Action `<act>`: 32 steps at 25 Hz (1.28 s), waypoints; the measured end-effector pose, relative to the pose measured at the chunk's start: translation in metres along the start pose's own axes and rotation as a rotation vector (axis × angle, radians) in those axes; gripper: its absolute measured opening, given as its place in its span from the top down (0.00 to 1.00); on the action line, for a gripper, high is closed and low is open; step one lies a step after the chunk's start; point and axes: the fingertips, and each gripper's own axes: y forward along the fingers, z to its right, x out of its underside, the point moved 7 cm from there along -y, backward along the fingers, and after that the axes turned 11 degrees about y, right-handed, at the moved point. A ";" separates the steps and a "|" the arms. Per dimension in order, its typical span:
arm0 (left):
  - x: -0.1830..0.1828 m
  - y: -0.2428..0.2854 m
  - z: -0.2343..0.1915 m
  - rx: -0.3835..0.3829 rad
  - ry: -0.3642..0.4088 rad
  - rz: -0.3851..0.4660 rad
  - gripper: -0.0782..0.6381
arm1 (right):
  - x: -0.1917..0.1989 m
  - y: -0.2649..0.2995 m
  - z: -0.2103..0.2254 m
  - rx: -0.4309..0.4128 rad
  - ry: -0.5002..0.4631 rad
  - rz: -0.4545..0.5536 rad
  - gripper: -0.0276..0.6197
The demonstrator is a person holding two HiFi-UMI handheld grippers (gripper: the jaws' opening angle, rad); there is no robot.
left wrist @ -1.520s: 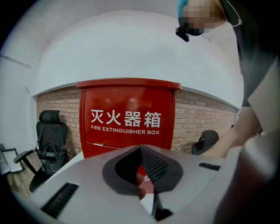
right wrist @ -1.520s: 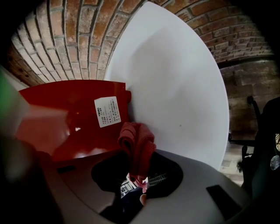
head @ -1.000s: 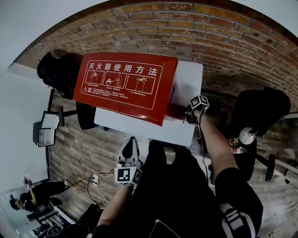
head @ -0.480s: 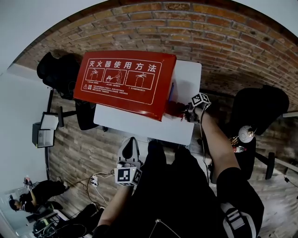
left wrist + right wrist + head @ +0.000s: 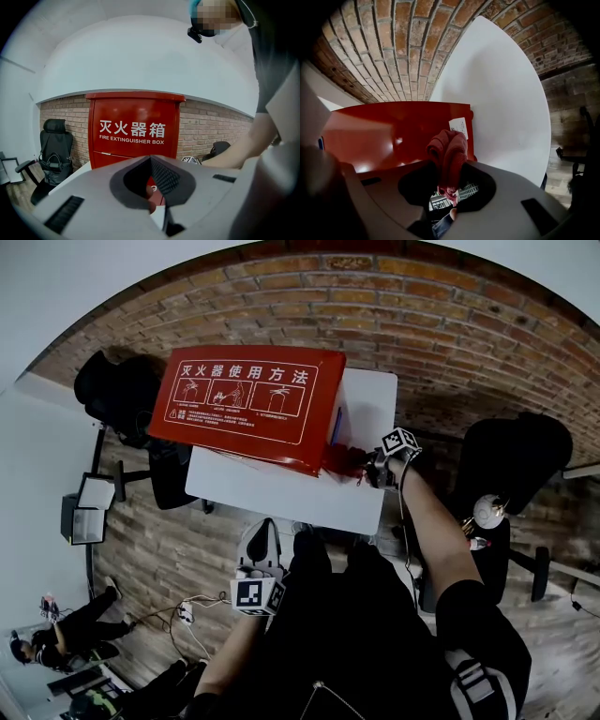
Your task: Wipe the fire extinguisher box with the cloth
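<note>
Red cloth (image 5: 449, 152) was clamped between right gripper (image 5: 449, 185) jaws, at corner of fire extinguisher box (image 5: 244, 404) on white table (image 5: 370, 404). Left gripper (image 5: 152, 190) jaws were closed, empty.

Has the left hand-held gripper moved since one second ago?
No. The left hand-held gripper still points at the near edge of the white table, with the same small gap below it.

The white worktop (image 5: 281, 495) carries a red box (image 5: 246, 404), standing upright toward its 10 o'clock side. Bare white surface shows at 3 o'clock and along 6 o'clock.
</note>
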 end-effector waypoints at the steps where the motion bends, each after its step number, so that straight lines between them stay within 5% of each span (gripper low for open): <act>1: 0.000 0.000 0.001 0.001 0.000 0.002 0.87 | 0.001 -0.001 -0.003 -0.007 0.000 0.002 0.81; 23: -0.007 0.012 0.010 0.033 0.024 0.028 0.87 | 0.021 -0.030 -0.052 -0.123 -0.028 0.025 0.81; 32: -0.019 0.041 -0.008 0.128 0.032 0.041 0.87 | 0.031 -0.037 -0.071 -0.178 -0.021 0.055 0.81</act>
